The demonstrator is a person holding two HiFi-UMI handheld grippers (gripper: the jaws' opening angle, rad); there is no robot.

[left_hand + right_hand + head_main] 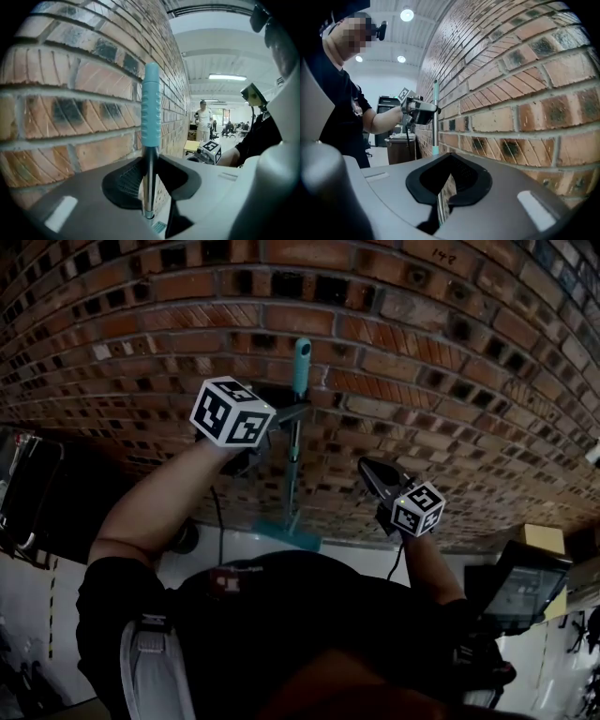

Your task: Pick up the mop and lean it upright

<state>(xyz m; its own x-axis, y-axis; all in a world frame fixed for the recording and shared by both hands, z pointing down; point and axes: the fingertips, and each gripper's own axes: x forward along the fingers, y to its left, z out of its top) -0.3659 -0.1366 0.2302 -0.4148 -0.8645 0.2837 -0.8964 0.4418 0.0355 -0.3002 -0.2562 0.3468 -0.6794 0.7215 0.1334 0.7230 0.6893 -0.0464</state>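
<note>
The mop stands upright against the brick wall (422, 352). Its teal grip (301, 367) is at the top, its metal pole (293, 474) runs down to the teal head (292, 535) on the floor. My left gripper (286, 416) is shut on the pole just below the grip. In the left gripper view the pole (149, 183) sits pinched between the pads of the left gripper (149, 187), with the teal grip (151, 105) above. My right gripper (367, 470) hangs to the right of the mop, apart from it. That right gripper (444, 197) has a narrow gap between its jaws with nothing in it.
The brick wall runs close along both grippers. A dark bin (401, 147) stands by the wall beyond the mop. A dark stand with a screen (520, 587) and a yellow box (544, 538) are at the right. A person in white (203, 121) stands far off.
</note>
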